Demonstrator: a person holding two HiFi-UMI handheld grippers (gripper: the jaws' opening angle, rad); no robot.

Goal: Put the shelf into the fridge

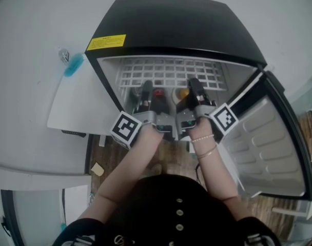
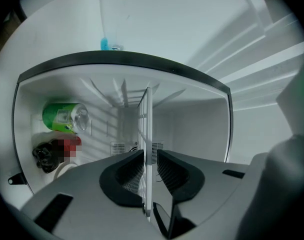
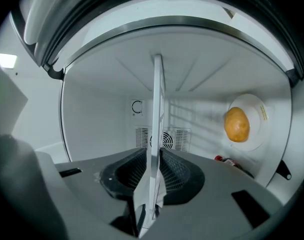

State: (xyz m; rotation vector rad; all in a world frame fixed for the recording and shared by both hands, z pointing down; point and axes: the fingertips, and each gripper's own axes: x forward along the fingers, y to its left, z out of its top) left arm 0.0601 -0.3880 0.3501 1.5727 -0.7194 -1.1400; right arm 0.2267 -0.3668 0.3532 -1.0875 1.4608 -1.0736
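Observation:
A white wire shelf [image 1: 169, 72] lies flat inside the open black mini fridge [image 1: 176, 27], its front edge held by both grippers. My left gripper [image 1: 146, 89] is shut on the shelf's front left edge; the shelf [image 2: 147, 134] shows edge-on between its jaws. My right gripper [image 1: 195, 87] is shut on the front right edge, with the shelf [image 3: 155, 134] edge-on between its jaws too. The shelf's far end reaches deep into the fridge cavity.
Below the shelf sit a green can [image 2: 63, 116], a dark item [image 2: 46, 154] and a yellowish potato-like thing on a white plate [image 3: 237, 124]. The fridge door [image 1: 271, 142] hangs open at the right. A white counter [image 1: 22, 86] stands at the left, with a blue item [image 1: 73, 64].

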